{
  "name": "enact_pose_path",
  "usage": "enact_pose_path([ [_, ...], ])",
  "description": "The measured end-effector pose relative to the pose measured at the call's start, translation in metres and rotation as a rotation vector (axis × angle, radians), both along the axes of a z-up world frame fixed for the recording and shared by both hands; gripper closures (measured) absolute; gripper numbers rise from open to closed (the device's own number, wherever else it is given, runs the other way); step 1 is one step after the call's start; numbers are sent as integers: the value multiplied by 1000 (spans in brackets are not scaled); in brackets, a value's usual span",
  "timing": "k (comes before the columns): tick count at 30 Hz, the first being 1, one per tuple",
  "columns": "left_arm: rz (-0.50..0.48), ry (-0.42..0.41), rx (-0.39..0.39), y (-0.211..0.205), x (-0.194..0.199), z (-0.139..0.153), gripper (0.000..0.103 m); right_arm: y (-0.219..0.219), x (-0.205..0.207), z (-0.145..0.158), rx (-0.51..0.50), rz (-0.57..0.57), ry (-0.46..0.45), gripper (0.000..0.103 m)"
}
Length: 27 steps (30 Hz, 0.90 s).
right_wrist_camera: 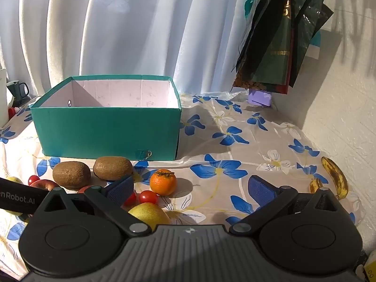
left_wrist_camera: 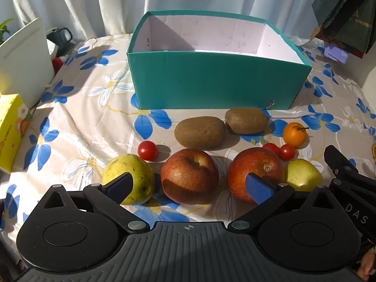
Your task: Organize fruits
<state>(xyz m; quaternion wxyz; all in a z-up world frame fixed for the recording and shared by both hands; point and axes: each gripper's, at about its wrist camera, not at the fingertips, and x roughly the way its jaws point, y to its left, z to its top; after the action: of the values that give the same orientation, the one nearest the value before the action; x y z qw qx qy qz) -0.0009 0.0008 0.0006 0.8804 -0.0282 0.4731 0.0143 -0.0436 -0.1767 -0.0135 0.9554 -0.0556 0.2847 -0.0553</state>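
Note:
A teal box (left_wrist_camera: pixel 218 80) with a white inside stands empty at the back of the table; it also shows in the right wrist view (right_wrist_camera: pixel 105 131). In front lie two kiwis (left_wrist_camera: pixel 199 132) (left_wrist_camera: pixel 245 120), two red apples (left_wrist_camera: pixel 189 176) (left_wrist_camera: pixel 255 172), two yellow-green pears (left_wrist_camera: pixel 128 178) (left_wrist_camera: pixel 302 172), a mandarin (left_wrist_camera: pixel 294 134) and cherry tomatoes (left_wrist_camera: pixel 147 150). My left gripper (left_wrist_camera: pixel 189 186) is open just before the left apple, holding nothing. My right gripper (right_wrist_camera: pixel 190 189) is open and empty above the cloth, right of the mandarin (right_wrist_camera: pixel 163 181). A spotted banana (right_wrist_camera: pixel 334 176) lies far right.
A floral tablecloth (left_wrist_camera: pixel 94 108) covers the table. A white appliance (left_wrist_camera: pixel 23 56) and a yellow carton (left_wrist_camera: pixel 11 127) stand at the left. Dark bags (right_wrist_camera: pixel 279 40) hang at the back right over a purple item (right_wrist_camera: pixel 259 97). A white wall (right_wrist_camera: pixel 340 82) bounds the right side. Curtains hang behind.

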Motion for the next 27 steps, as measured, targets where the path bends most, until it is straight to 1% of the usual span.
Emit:
enact_pose_path([
  [8, -5, -11, 1, 1, -1, 2, 0, 0, -3, 2, 13, -3, -9, 0],
  [13, -8, -12, 0, 0, -3, 4, 0, 2, -4, 3, 24, 22, -12, 0],
  [21, -12, 0, -16, 2, 1, 2, 0, -1, -3, 4, 35, 19, -17, 0],
  [22, -12, 8, -37, 3, 1, 1, 0, -1, -3, 3, 36, 19, -17, 0],
  [27, -10, 26, -35, 3, 2, 0, 0, 0, -3, 2, 37, 13, -17, 0],
])
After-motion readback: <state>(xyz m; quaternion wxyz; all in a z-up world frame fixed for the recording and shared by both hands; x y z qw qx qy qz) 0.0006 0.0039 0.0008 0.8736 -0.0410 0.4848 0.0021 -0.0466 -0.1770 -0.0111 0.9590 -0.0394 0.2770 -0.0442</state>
